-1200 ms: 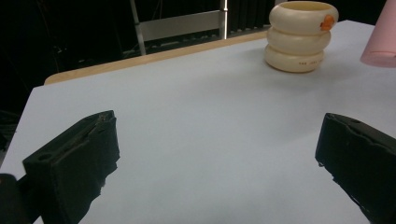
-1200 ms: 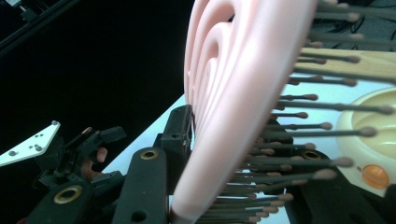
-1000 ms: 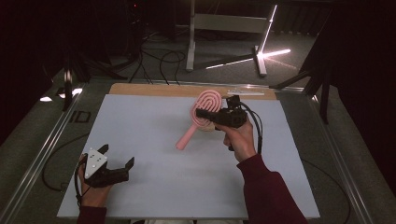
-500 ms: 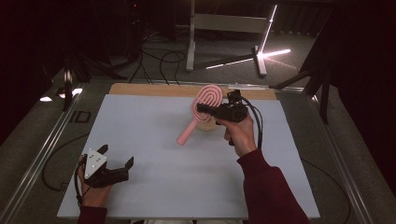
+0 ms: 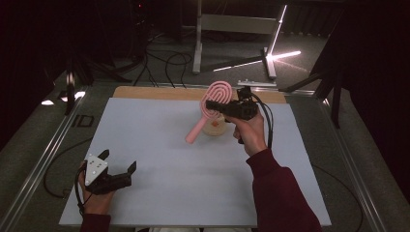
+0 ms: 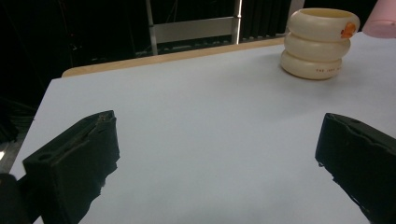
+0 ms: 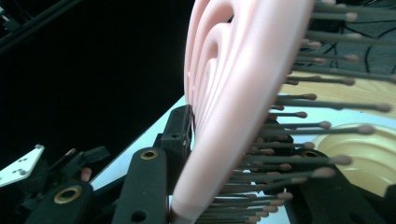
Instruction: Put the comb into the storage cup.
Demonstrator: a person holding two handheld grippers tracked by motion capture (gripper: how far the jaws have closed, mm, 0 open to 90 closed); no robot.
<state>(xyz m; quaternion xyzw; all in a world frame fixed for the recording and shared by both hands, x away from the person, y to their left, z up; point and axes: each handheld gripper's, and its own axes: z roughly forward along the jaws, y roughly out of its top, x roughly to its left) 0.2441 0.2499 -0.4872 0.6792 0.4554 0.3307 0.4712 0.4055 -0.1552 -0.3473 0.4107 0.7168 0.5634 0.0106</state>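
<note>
1. I see my right claw [image 5: 216, 107] raised over the far middle of the tabletop [image 5: 159, 145], closed on a pink brush [image 5: 211, 107].
2. The brush is gripped across its oval head; its handle slants down and toward the near left, ending above the sheet just beside a cream holder [image 5: 214, 126].
3. In the right gripper view the brush [image 7: 233, 107] stands edge-on between the jaws, its bristles pointing to that view's right, with the holder's rim [image 7: 359, 154] showing behind them.
4. The holder sits on the tabletop right under the brush head; in the left gripper view it [image 6: 320, 43] looks like 3 stacked cream rings with a small orange mark near the top.
5. I cannot tell whether the handle touches the holder.
6. My left claw [image 5: 118, 166] rests low at the near left corner of the tabletop, well apart from the brush.
7. Its jaws stand wide apart and grip nothing; in the left gripper view bare tabletop [image 6: 210, 140] lies between them.
</note>
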